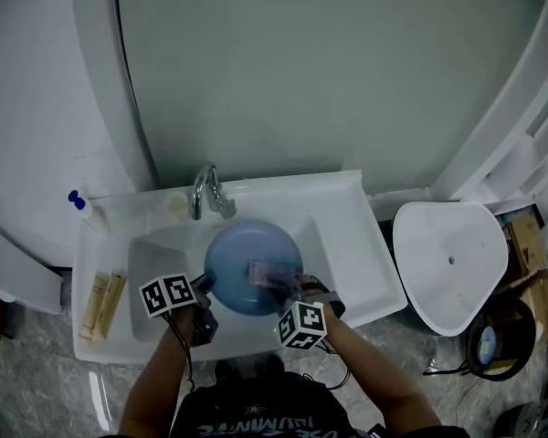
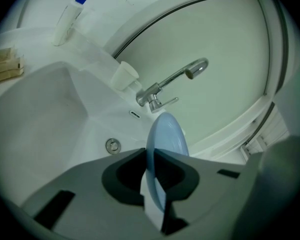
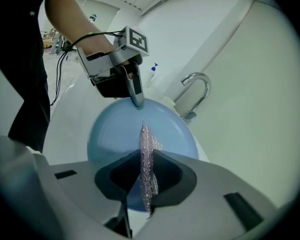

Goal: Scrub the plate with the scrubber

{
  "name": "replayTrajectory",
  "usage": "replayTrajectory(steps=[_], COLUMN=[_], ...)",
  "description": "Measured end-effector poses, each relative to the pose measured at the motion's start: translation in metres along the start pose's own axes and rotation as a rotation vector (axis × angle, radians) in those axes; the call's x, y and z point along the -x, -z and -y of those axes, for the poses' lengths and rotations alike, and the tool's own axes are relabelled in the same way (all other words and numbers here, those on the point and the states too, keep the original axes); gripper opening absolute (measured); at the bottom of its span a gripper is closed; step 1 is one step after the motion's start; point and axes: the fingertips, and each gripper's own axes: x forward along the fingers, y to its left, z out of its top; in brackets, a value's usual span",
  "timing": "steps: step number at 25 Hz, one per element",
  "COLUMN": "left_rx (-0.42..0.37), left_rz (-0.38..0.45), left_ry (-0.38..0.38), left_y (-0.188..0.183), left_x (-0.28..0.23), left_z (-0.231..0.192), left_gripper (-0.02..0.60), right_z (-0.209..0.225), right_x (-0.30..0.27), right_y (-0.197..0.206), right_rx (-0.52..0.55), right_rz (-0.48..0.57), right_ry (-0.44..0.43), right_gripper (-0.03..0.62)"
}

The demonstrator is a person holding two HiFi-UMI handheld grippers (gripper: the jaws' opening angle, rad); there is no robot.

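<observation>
**Washroom setting.** A white moulded sink [image 1: 347, 263] identifies the place. A chrome faucet [image 1: 207, 190] stands at the sink's back edge. A pump bottle [image 1: 84, 208] rests on the ledge at its back left corner. Curved, smooth wall panels [image 1: 329, 71] rise directly behind the sink, and grey marbled floor [image 1: 36, 381] lies beside and in front of it.

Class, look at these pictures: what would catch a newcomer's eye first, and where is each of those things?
The round blue plate stands out most, held over the white sink in front of the tap. The left tongs pinch its rim, and the right tongs grip a glittering scrubber at the plate's face.
</observation>
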Motion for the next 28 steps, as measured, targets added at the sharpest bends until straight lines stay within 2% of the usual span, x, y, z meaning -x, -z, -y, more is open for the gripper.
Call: replayTrajectory(steps=[12,19,23,25,28], left_rx=[0.016,-0.050,-0.149,-0.238,-0.413], left_rz=[0.039,0.031,0.029,0.035,0.062], left_ry=[-0.017,-0.070,-0.102,-0.127,-0.175], left_y=[-0.004,0.002,0.004,0.002,-0.004], left_x=[0.000,0.002,0.008,0.012,0.018], left_z=[-0.002,-0.012,-0.015,-0.014,-0.008], left_gripper=[0.041,0.041,0.041,0.040,0.037], right_z=[-0.052,-0.035,-0.006,0.011,0.040], right_x=[0.015,0.022,0.030,0.033,0.041], right_y=[-0.025,-0.030,-0.029,-0.029,-0.034], right_rx=[-0.099,-0.126,-0.145,-0.144,-0.117], right_rz=[0.082,0.123,0.133,0.137,0.147], right_ry=[-0.142,-0.091,-0.031,0.005,0.061], right_gripper=[0.080,0.080,0.080,0.080,0.080])
